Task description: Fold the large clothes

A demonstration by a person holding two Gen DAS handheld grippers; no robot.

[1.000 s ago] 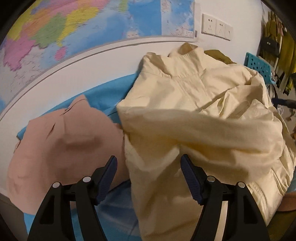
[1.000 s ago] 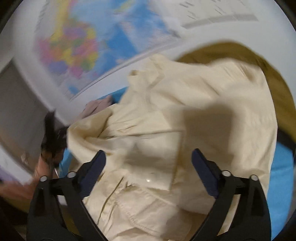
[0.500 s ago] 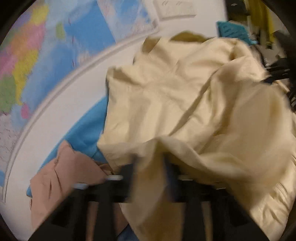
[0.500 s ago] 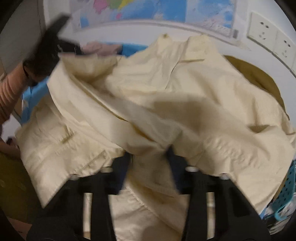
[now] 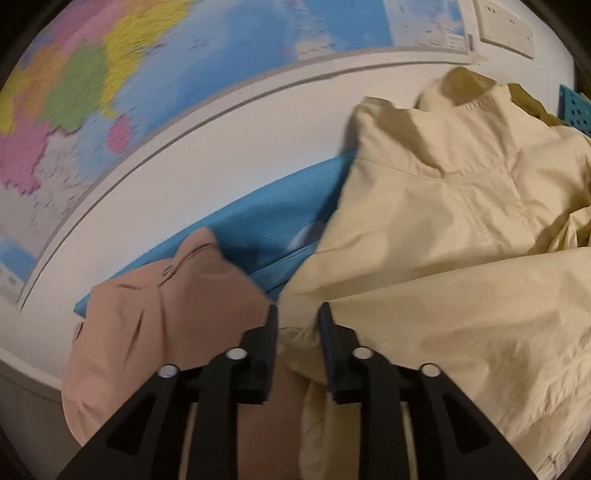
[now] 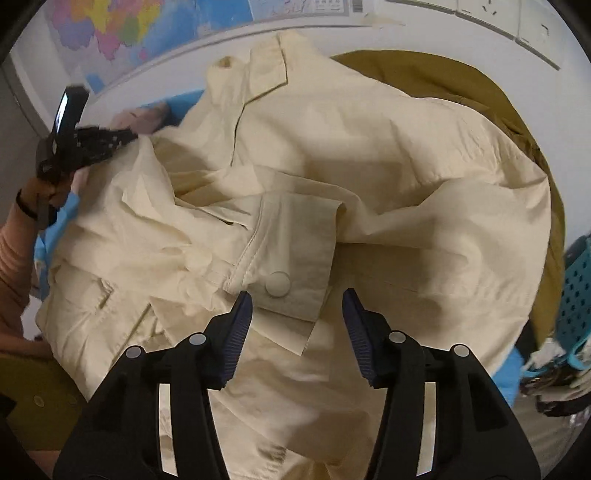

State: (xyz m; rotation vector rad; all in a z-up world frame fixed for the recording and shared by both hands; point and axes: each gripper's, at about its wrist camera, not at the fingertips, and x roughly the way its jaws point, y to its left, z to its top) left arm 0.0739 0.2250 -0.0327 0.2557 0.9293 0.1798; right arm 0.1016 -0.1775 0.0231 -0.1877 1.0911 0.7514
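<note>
A large cream-yellow jacket (image 5: 461, 229) lies crumpled on a blue-covered surface (image 5: 258, 229); it fills the right wrist view (image 6: 351, 155) too. My left gripper (image 5: 297, 314) is shut on a fold at the jacket's left edge. It also shows at the left of the right wrist view (image 6: 92, 144), holding that edge up. My right gripper (image 6: 297, 299) is open, just above a sleeve cuff (image 6: 291, 254) with a snap button (image 6: 277, 284), touching nothing.
A pink garment (image 5: 162, 325) lies left of the jacket. An olive garment (image 6: 443, 77) lies behind the jacket. A teal perforated basket (image 6: 576, 295) stands at the right. A wall with a map (image 5: 110, 92) and sockets (image 6: 524, 22) backs the surface.
My left gripper closed on the jacket's left edge and lifted it. My right gripper closed, then opened, and now hovers over the sleeve cuff.
</note>
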